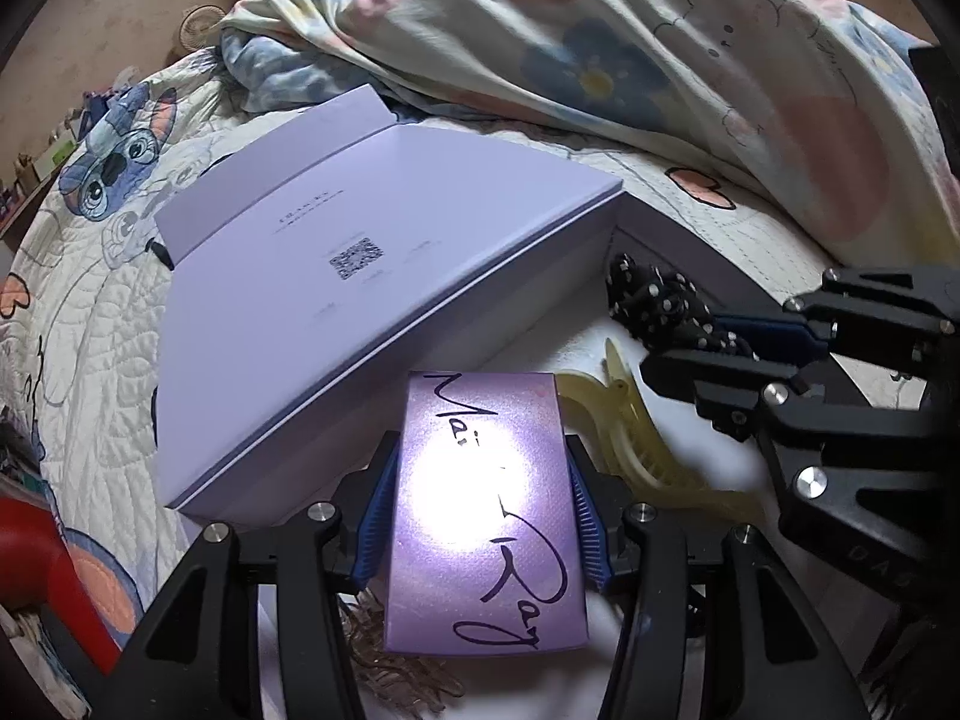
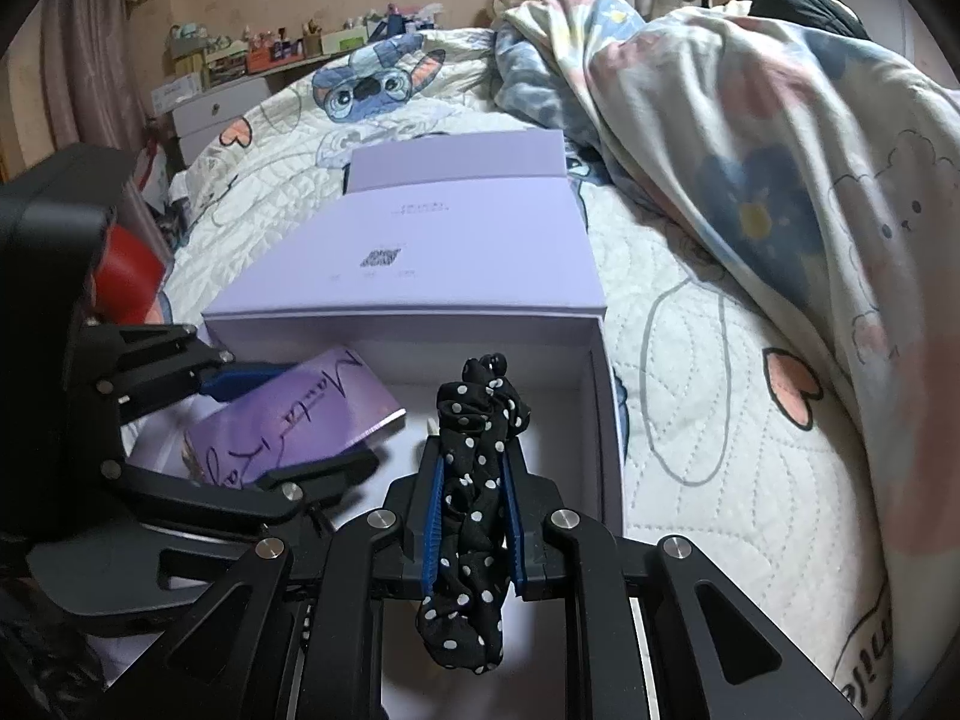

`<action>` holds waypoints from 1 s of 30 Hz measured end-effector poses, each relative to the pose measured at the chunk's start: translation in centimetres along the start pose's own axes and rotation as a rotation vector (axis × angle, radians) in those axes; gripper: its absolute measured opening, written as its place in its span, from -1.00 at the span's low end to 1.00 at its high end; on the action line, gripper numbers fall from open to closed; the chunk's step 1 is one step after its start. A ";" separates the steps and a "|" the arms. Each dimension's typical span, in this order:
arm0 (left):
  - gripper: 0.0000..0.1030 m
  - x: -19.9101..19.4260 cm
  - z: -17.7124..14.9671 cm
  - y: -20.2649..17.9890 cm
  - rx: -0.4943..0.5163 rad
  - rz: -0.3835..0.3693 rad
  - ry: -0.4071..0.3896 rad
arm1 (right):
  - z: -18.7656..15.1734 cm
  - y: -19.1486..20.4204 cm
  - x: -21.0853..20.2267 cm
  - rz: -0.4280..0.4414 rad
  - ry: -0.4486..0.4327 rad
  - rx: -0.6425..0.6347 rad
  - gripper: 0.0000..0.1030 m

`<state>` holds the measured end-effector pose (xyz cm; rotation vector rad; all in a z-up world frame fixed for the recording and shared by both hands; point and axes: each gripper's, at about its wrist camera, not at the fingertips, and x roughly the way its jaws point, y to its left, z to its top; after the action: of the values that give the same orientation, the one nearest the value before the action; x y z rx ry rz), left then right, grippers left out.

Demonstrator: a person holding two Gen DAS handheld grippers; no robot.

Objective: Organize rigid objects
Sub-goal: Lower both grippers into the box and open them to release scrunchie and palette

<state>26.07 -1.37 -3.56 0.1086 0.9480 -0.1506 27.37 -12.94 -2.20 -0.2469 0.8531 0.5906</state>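
Grippers both hang over the open lilac box (image 2: 609, 414) on the bed (image 2: 708, 408). Left gripper (image 1: 486, 504) is clenched on a purple card (image 1: 486, 516); right gripper (image 2: 474, 510) pinches a dotted scrunchie (image 2: 474, 516). A yellow clip (image 1: 636, 450) lies inside the box.

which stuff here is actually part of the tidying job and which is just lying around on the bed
Part of the job:
- purple card box, in the left claw
- polka-dot scrunchie, in the right claw
- lavender storage box
- yellow hair clip, lying inside it

Just lying about:
- floral duvet
- cartoon quilt
- shelf clutter
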 end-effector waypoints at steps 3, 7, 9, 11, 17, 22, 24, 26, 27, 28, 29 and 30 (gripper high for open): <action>-0.01 0.0 0.0 -0.2 0.005 0.016 0.000 | -0.1 -0.1 0.7 -0.010 0.028 0.002 -0.66; -0.01 0.1 -0.1 -0.9 0.037 0.053 0.004 | -0.3 -0.2 0.9 -0.017 0.039 0.009 -0.66; -0.01 0.1 -0.1 -1.0 0.047 0.067 0.008 | -0.2 -0.1 0.9 -0.017 0.042 0.006 -0.62; -0.01 0.1 -0.1 -0.9 0.046 0.071 0.015 | -0.2 -0.1 1.1 -0.011 0.056 0.009 -0.56; -0.01 -0.4 -0.3 0.1 -0.004 0.018 0.041 | -0.1 -0.3 0.8 0.002 0.056 0.032 -0.29; -0.01 -1.1 -0.4 0.6 -0.031 0.006 0.031 | 0.2 -0.4 0.1 0.011 0.052 0.063 -0.10; -0.01 -1.4 -0.3 0.7 -0.029 0.022 0.021 | 0.3 -0.3 -0.3 0.001 0.046 0.072 -0.01; -0.01 -1.7 -0.3 0.7 -0.023 0.041 0.011 | 0.2 -0.3 -0.7 0.016 0.047 0.086 0.07; -0.01 -1.9 -0.3 0.7 -0.021 0.052 0.009 | 0.1 -0.3 -1.0 0.023 0.048 0.097 0.08; -0.01 -2.0 -0.3 0.7 -0.022 0.060 0.010 | 0.0 -0.3 -1.1 0.023 0.048 0.104 0.08; -0.01 -2.1 -0.4 0.8 -0.027 0.062 0.013 | -0.1 -0.3 -1.4 0.019 0.046 0.108 0.08; -0.01 -2.2 -0.4 1.0 -0.032 0.059 0.015 | -0.2 -0.2 -1.7 0.014 0.044 0.111 0.08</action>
<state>24.62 -0.15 -1.97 0.1080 0.9607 -0.0798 26.49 -13.87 -1.06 -0.1539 0.9278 0.5505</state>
